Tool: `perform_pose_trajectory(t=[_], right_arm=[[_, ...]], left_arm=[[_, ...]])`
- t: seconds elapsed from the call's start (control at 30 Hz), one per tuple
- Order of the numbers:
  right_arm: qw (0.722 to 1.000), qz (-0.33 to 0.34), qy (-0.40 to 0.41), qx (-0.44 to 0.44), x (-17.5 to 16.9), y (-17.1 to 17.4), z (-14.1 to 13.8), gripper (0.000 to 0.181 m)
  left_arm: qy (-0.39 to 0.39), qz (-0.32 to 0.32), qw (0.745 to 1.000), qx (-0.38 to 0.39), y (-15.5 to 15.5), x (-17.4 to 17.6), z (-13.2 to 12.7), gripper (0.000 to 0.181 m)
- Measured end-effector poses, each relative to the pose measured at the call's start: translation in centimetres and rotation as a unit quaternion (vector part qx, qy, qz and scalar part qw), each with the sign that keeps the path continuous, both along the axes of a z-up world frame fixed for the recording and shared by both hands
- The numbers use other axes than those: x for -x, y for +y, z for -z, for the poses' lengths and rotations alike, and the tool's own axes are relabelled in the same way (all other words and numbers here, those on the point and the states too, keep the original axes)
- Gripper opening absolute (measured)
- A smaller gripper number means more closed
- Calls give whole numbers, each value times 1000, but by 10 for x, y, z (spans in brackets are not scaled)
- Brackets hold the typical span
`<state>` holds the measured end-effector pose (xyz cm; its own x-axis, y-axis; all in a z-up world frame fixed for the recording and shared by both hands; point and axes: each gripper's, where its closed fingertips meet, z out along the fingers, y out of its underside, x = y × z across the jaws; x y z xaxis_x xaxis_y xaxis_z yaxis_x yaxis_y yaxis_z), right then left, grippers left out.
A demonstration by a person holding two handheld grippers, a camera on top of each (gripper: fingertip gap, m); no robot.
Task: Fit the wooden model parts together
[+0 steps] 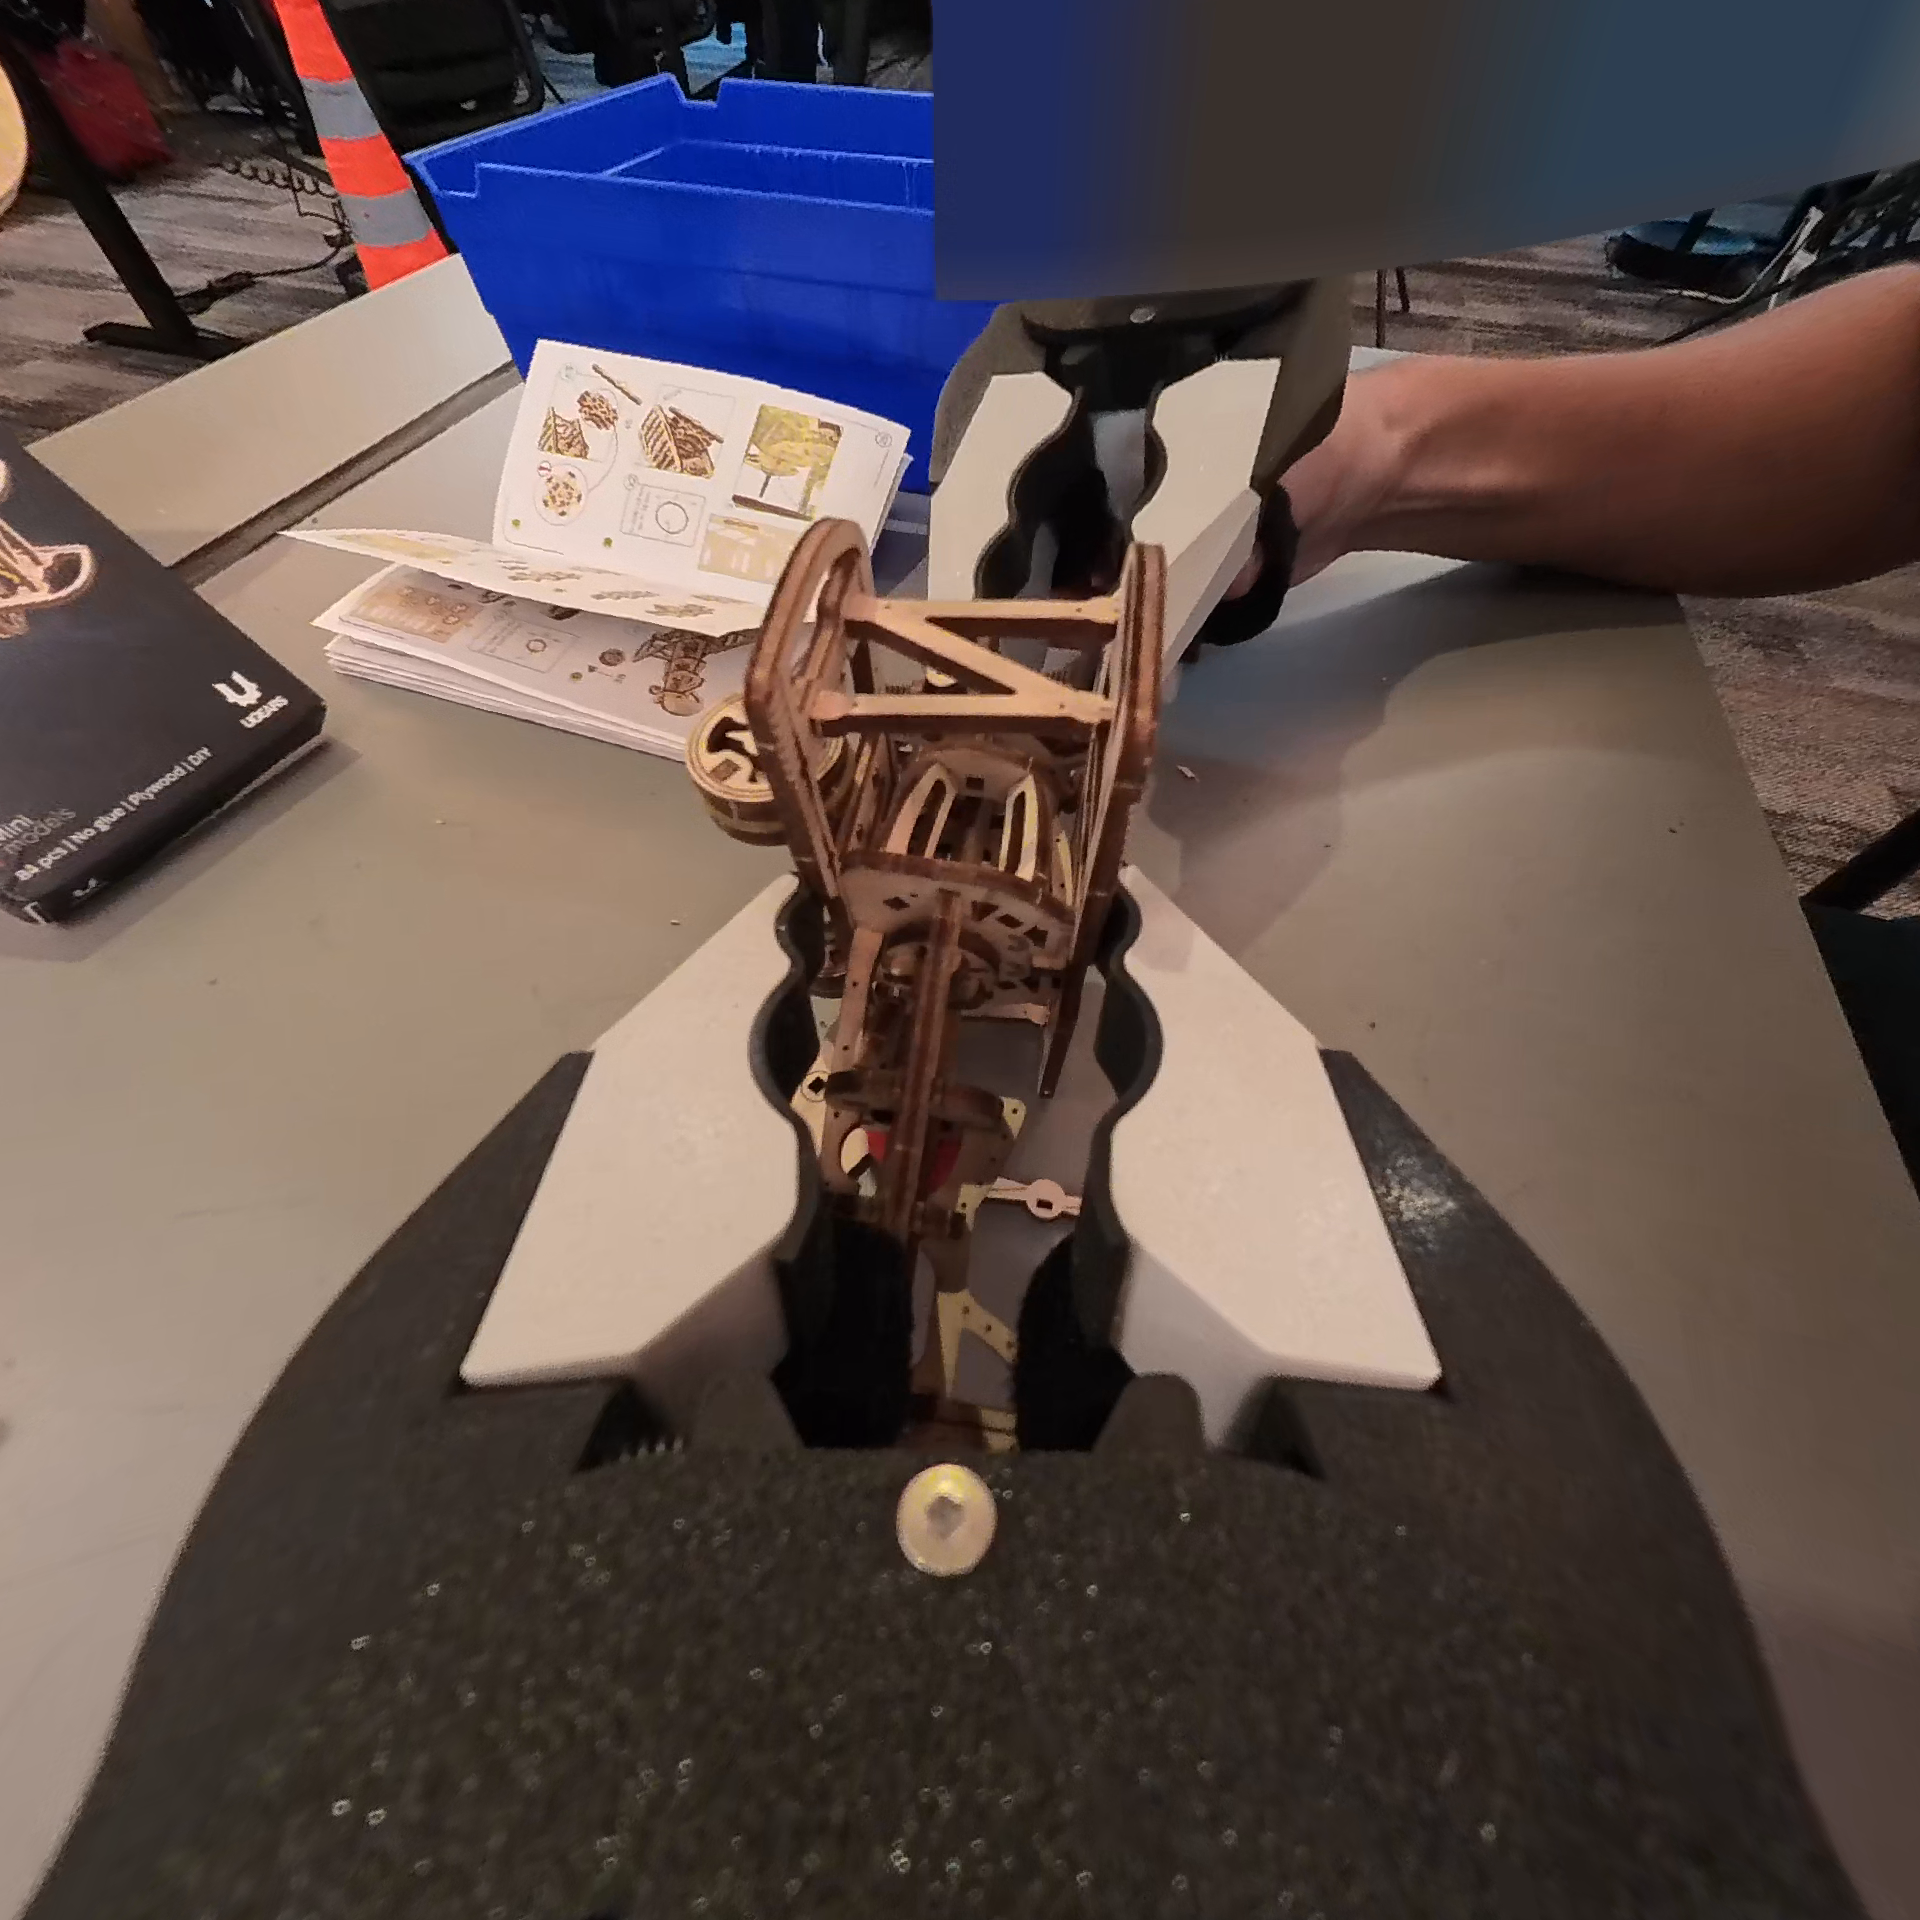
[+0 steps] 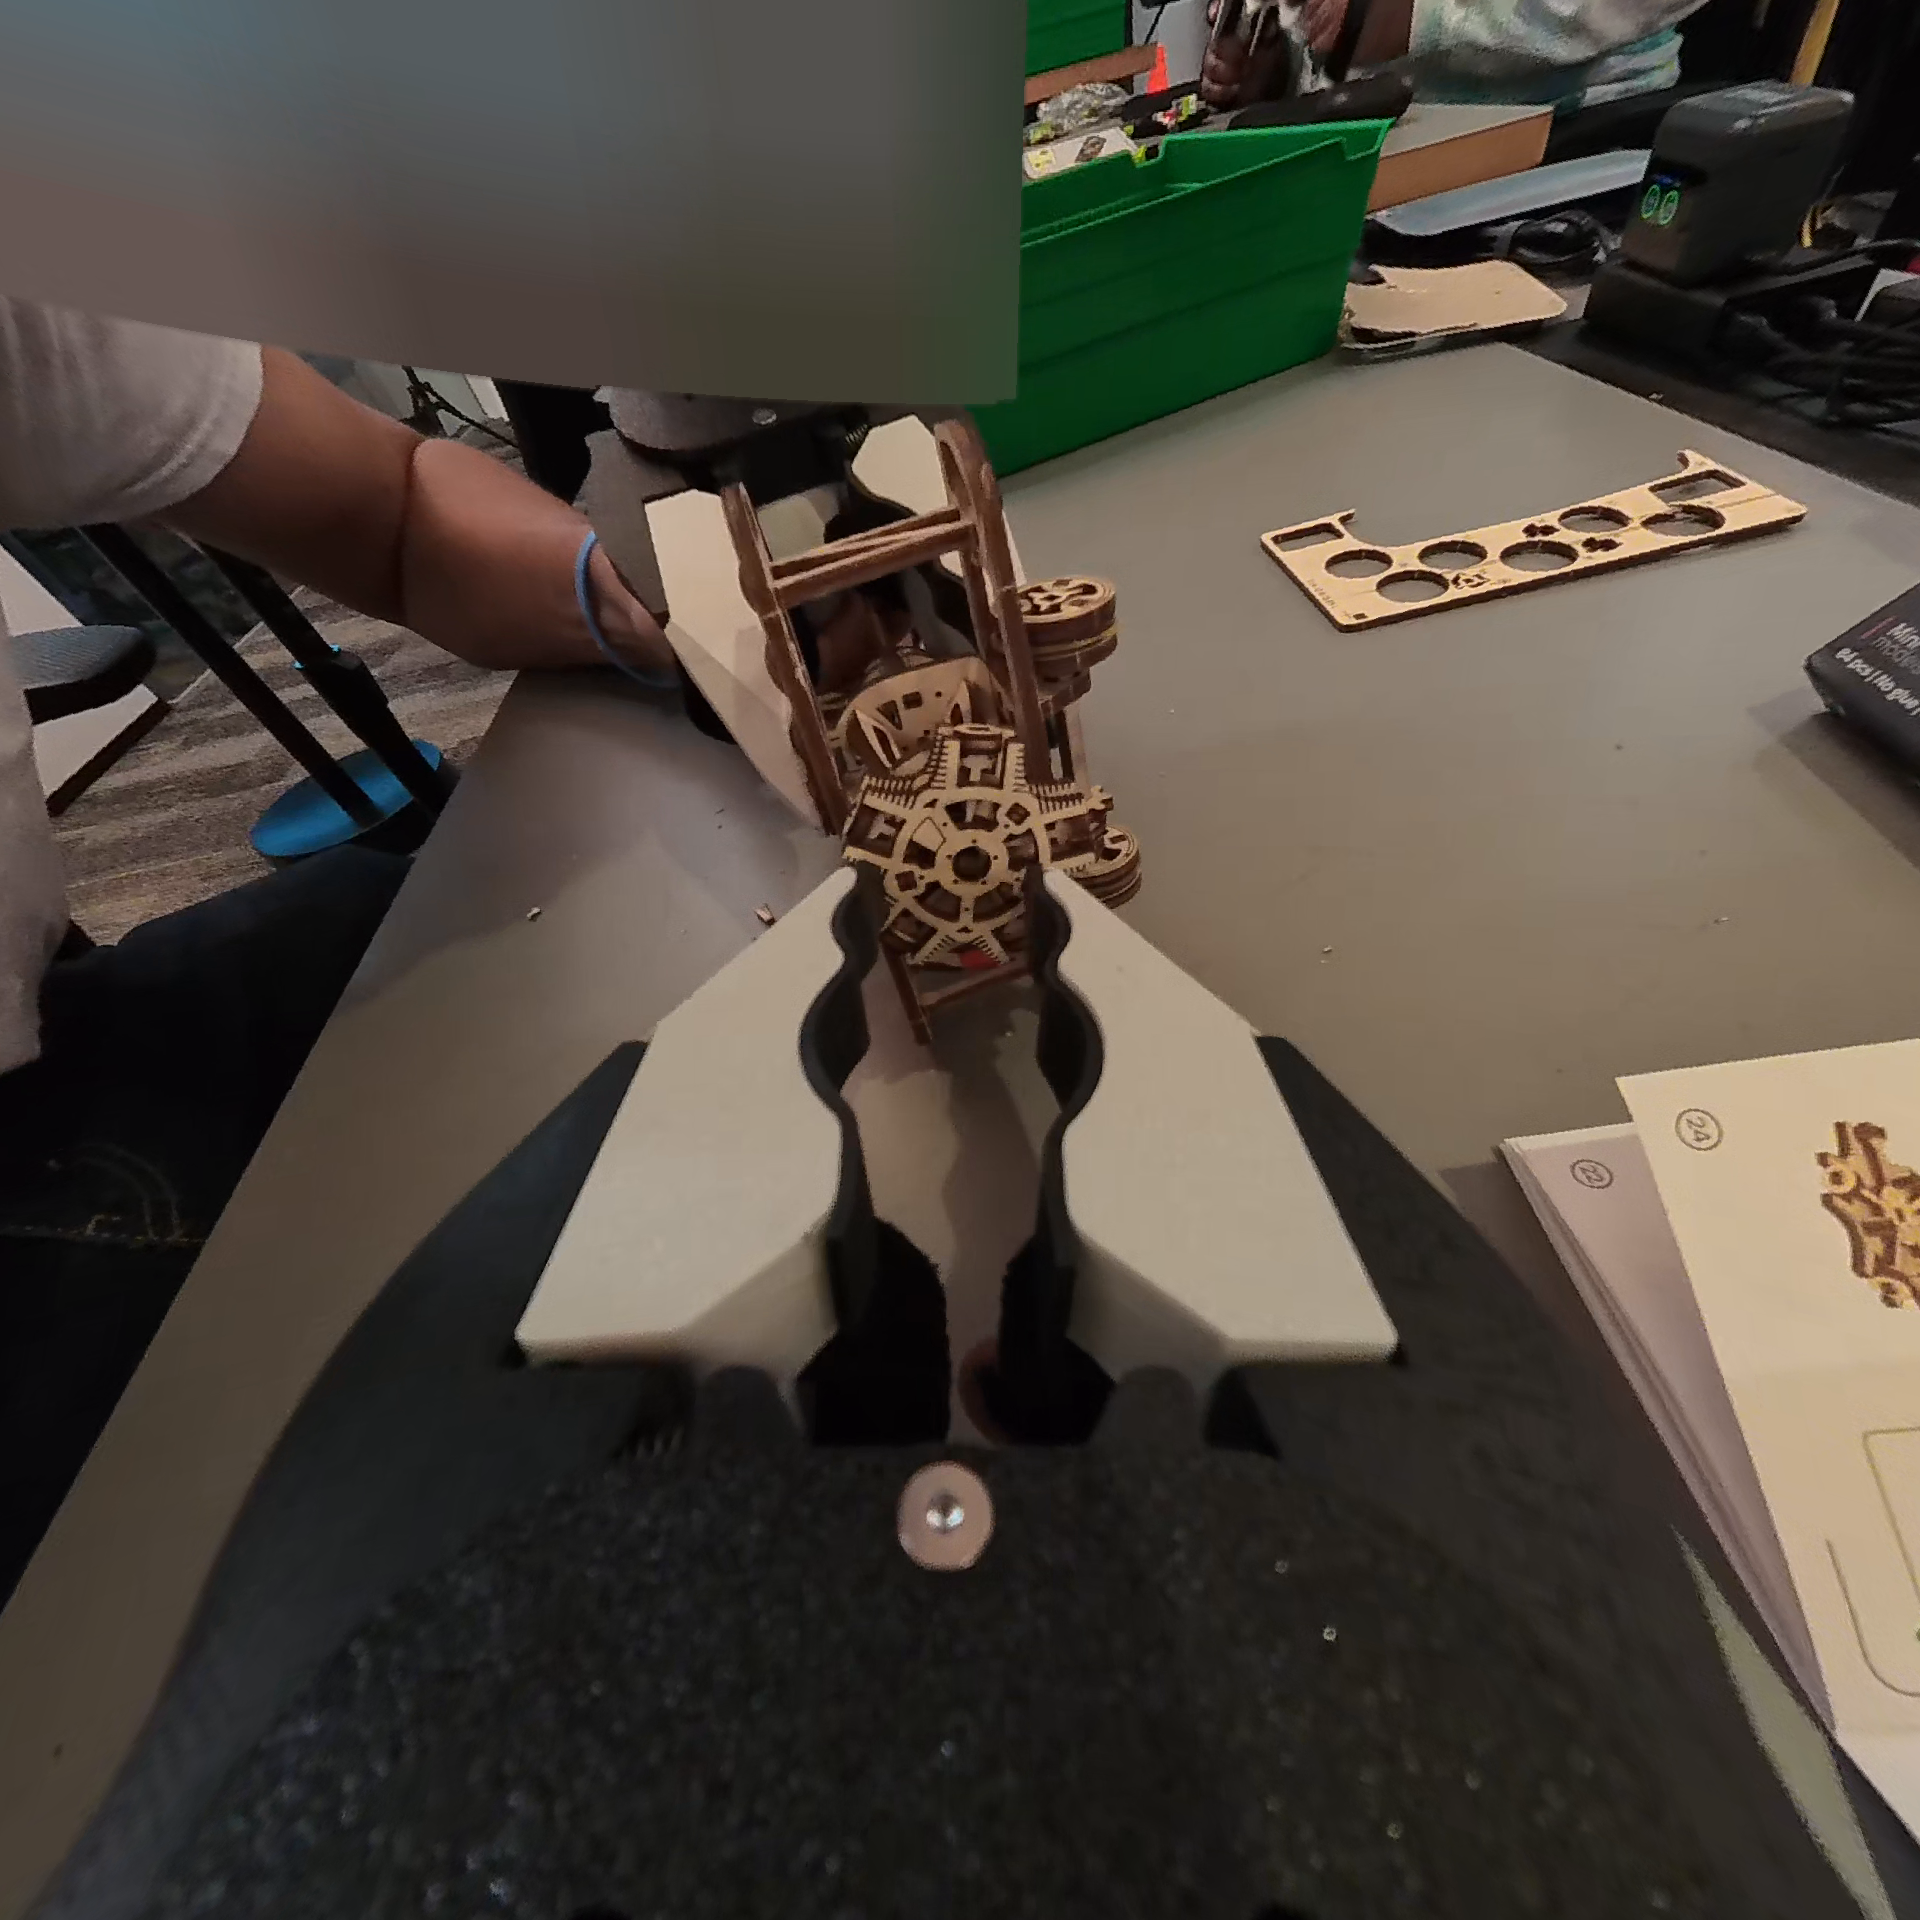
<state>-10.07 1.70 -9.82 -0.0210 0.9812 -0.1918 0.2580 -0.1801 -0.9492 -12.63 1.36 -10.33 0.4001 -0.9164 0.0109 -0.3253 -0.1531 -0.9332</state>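
A brown wooden model [image 1: 935, 727] with a truss frame, wheels and a round gear-like front stands on the grey table [image 1: 312, 1039]. My left gripper [image 1: 956, 904] is shut on its narrow rear body, which runs back between the fingers. In the right wrist view the model's round front [image 2: 966, 862] faces me. My right gripper [image 2: 948, 894] is shut on it, with one fingertip against each side. The right gripper also shows in the left wrist view [image 1: 1086, 551], behind the frame and held by a hand. A white finger [image 2: 717, 623] of the left gripper shows behind the model.
A blue bin [image 1: 707, 239] and an open instruction booklet [image 1: 623, 540] lie beyond the model. A black box [image 1: 125, 707] lies at the left. A green bin [image 2: 1174, 260], a punched-out wooden sheet [image 2: 1527, 551] and booklet pages [image 2: 1766, 1351] lie to the right.
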Motion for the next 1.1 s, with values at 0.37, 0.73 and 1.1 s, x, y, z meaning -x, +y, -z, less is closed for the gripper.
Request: perform_pose_trajectory(t=[0.37, 0.73, 1.1], right_arm=[[1000, 1, -9, 4, 0, 1, 2, 26], [1000, 10, -9, -1, 3, 1, 3, 26], [999, -35, 13, -2, -5, 1, -13, 19]], left_arm=[[0, -5, 1000, 2, 0, -1, 0, 49], [4, -1, 1000, 1, 1, 2, 0, 49], [-7, 41, 999, 3, -7, -2, 1, 49]])
